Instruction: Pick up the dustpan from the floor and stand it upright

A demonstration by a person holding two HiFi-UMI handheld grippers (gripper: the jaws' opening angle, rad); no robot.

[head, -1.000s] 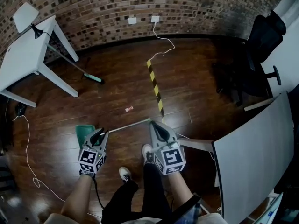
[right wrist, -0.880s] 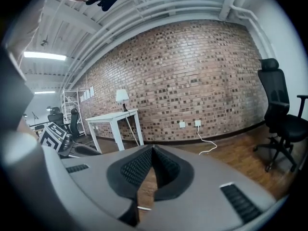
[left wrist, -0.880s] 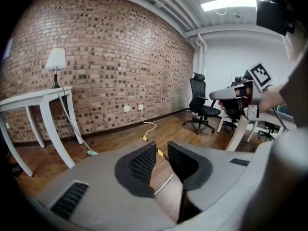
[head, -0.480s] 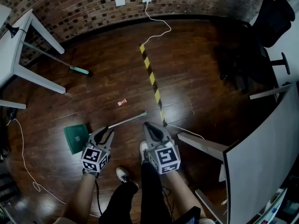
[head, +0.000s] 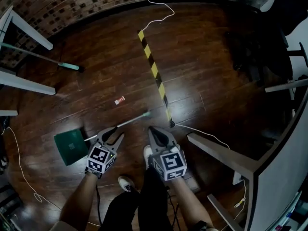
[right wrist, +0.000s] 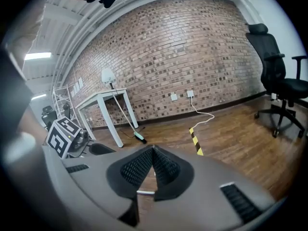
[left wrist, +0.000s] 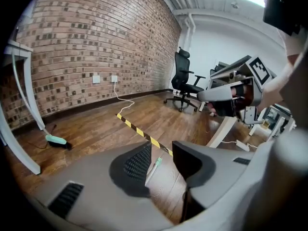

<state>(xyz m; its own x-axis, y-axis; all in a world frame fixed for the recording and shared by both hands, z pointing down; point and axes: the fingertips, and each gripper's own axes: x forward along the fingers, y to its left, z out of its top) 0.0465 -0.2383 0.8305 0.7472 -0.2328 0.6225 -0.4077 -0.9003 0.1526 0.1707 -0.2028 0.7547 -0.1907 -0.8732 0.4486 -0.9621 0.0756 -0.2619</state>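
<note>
The green dustpan lies flat on the dark wood floor at the left. Its long pale handle runs up and right to a teal tip. My left gripper hovers over the handle near the pan, open; its jaws have just been opening. In the left gripper view the handle shows in the gap between the fingers, and neither pad presses on it. My right gripper hangs just right of the handle, shut with nothing in it; in the right gripper view its pads meet at the tips.
A yellow-and-black floor tape runs toward the brick wall. A small red scrap lies beyond the handle. A broom leans by a white table's legs at left. A white desk leg, a cable and an office chair are at right.
Both grippers have dropped toward the floor and the head view has tipped further down. The left jaws have spread wider over the dustpan handle. The right jaws stay shut.
</note>
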